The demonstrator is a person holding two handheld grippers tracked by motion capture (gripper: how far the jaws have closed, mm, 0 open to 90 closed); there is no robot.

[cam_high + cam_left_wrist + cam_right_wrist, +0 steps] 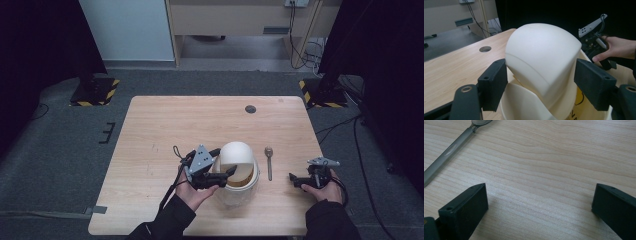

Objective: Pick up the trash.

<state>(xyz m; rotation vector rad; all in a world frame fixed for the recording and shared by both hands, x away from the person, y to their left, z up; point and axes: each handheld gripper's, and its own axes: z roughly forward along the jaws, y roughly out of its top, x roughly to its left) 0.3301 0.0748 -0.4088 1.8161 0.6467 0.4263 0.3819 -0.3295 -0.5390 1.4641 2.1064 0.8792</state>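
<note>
A white tub (235, 194) stands near the table's front edge, with its domed white lid (236, 154) tipped up over the far side; something brownish shows inside. My left gripper (226, 160) reaches in from the left, and in the left gripper view the lid (541, 57) sits between its open jaws (541, 82), the pads close beside the lid's two sides. A metal spoon (269, 162) lies on the wood just right of the tub. My right gripper (295, 179) rests low at the front right, open over bare wood (540, 202), with the spoon (451, 150) to its upper left.
The wooden table (165, 130) has a round cable hole (250, 109) near its far edge. Dark floor surrounds it, with stand bases marked in yellow and black (95, 92) at the back corners. The person's hand holds the right gripper (596, 47) beyond the tub.
</note>
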